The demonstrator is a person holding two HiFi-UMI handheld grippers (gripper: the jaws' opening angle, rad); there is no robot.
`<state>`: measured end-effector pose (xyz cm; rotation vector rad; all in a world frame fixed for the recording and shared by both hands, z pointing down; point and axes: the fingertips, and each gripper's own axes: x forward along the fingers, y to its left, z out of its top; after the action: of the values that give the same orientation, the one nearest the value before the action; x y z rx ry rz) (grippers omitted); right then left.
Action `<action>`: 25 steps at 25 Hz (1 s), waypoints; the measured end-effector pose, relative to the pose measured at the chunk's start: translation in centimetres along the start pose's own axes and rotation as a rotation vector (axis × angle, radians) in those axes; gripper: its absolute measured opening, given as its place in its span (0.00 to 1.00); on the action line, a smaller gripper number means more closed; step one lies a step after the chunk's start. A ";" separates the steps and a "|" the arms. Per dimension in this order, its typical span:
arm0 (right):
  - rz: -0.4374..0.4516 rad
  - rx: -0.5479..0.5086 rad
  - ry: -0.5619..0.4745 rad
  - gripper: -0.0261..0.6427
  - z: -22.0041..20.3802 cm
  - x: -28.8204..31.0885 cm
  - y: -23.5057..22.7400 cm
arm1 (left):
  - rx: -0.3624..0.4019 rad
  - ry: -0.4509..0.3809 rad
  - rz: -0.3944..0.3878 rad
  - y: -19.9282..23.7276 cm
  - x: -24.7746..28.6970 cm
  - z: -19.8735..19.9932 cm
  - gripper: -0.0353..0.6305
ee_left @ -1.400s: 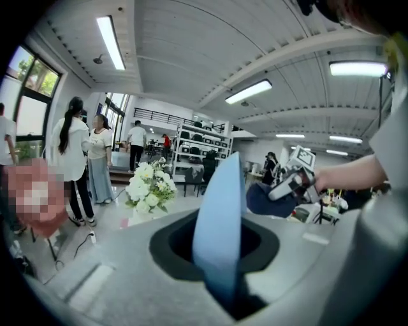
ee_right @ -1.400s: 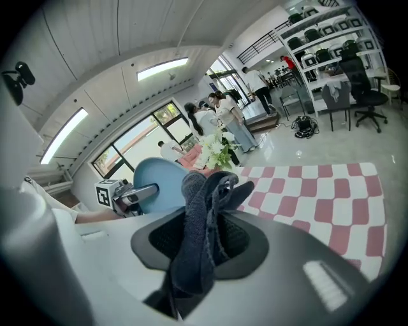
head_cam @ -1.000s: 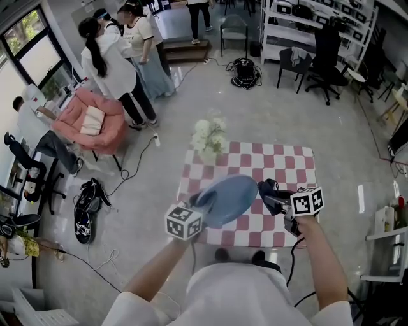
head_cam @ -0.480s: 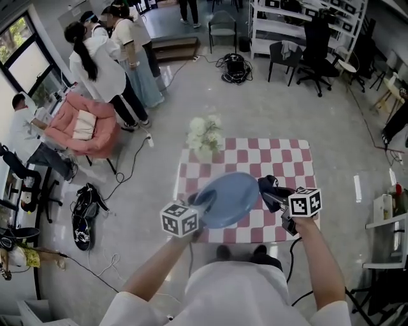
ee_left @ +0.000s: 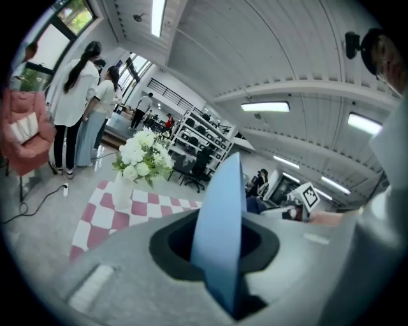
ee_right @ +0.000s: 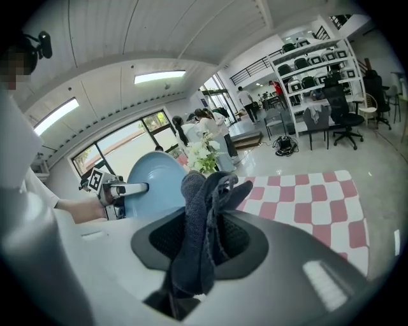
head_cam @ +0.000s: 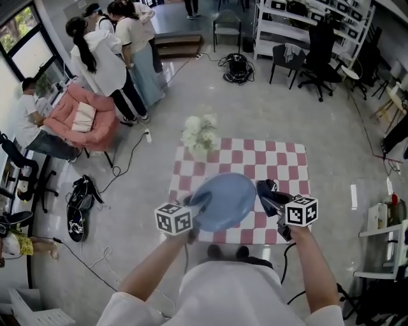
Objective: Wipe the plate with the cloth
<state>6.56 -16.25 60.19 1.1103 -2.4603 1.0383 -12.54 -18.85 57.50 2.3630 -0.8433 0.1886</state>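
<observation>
Checkered counter (head_cam: 280,159) lies below my forearms (head_cam: 150,267), both stretched forward. My left tongs (head_cam: 197,202) pinch the tilted blue plate (head_cam: 224,201) by its near-left rim; my right tongs (head_cam: 271,197) clamp the dark cloth (head_cam: 266,188) just right of it.

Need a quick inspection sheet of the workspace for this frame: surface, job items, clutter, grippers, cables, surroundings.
Surface: table under a red and white checked covering.
Job's things: blue plate held up above the table; dark cloth beside its rim, contact unclear.
Clutter: vase of white flowers at the table's far left corner; nothing else seen.
Grippers: left gripper shut on the plate's edge; right gripper shut on the cloth.
Cables: floor cable left of the table; coiled bundle farther off.
Surroundings: standing people, pink armchair, shelving, office chairs.
</observation>
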 end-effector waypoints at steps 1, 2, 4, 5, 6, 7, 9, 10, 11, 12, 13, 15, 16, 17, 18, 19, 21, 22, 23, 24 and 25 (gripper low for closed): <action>0.001 -0.009 -0.005 0.21 0.0 -0.2 -0.1 | -0.009 -0.002 0.000 -0.1 0.1 0.0 0.16; 0.001 -0.016 -0.011 0.21 0.1 -0.3 -0.3 | -0.015 -0.004 0.002 -0.2 0.2 0.0 0.16; 0.001 -0.026 -0.022 0.21 0.2 -0.6 -0.6 | -0.024 -0.008 0.009 -0.2 0.3 0.1 0.16; 0.000 -0.031 -0.026 0.21 0.2 -0.7 -0.7 | -0.030 -0.009 0.013 -0.1 0.3 0.0 0.16; -0.003 -0.034 -0.030 0.21 0.3 -0.9 -0.9 | -0.036 -0.010 0.018 -0.1 0.3 0.0 0.16; -0.006 -0.037 -0.033 0.20 0.3 -1.0 -1.2 | -0.041 -0.011 0.022 -0.1 0.3 -0.2 0.16; -0.010 -0.040 -0.038 0.20 0.4 -1.3 -1.6 | -0.050 -0.013 0.027 -0.1 0.5 -0.3 0.16; -0.009 -0.041 -0.040 0.20 0.5 -1.4 -1.7 | -0.052 -0.013 0.028 -0.2 0.6 -0.3 0.16; -0.007 -0.042 -0.042 0.20 0.6 -1.4 -1.8 | -0.053 -0.013 0.029 -0.3 0.6 -0.3 0.16; -0.003 -0.042 -0.043 0.20 0.7 -1.5 -1.9 | -0.054 -0.014 0.030 -0.3 0.7 -0.2 0.16; 0.000 -0.043 -0.044 0.20 0.8 -1.5 -2.0 | -0.055 -0.015 0.030 -0.3 0.8 -0.2 0.16; 0.005 -0.042 -0.048 0.20 0.8 -1.5 -2.1 | -0.058 -0.015 0.032 -0.2 0.8 -0.2 0.16; 0.006 -0.040 -0.050 0.20 0.9 -1.5 -2.2 | -0.060 -0.014 0.033 -0.2 0.8 -0.2 0.16; 0.006 -0.038 -0.053 0.20 0.9 -1.6 -2.4 | -0.061 -0.014 0.034 -0.2 0.9 -0.1 0.16; 0.006 -0.037 -0.055 0.20 1.0 -1.6 -2.5 | -0.060 -0.013 0.035 -0.2 0.9 -0.1 0.16; 0.006 -0.036 -0.056 0.20 1.1 -1.7 -2.6 | -0.060 -0.014 0.036 -0.2 1.0 0.0 0.16; 0.008 -0.037 -0.058 0.20 1.3 -1.7 -2.8 | -0.062 -0.016 0.035 -0.2 1.1 0.2 0.16; 0.009 -0.038 -0.058 0.20 1.3 -1.7 -2.8 | -0.066 -0.017 0.033 -0.2 1.1 0.2 0.16; 0.011 -0.039 -0.058 0.20 1.4 -1.7 -2.8 | -0.069 -0.017 0.031 -0.3 1.2 0.3 0.16; 0.012 -0.040 -0.057 0.20 1.4 -1.7 -2.8 | -0.072 -0.017 0.030 -0.3 1.2 0.3 0.16; 0.012 -0.041 -0.057 0.20 1.5 -1.7 -2.8 | -0.073 -0.016 0.030 -0.4 1.2 0.4 0.16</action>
<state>9.82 -17.62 59.75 1.1287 -2.5236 0.9680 -11.38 -19.51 57.42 2.2874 -0.8789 0.1487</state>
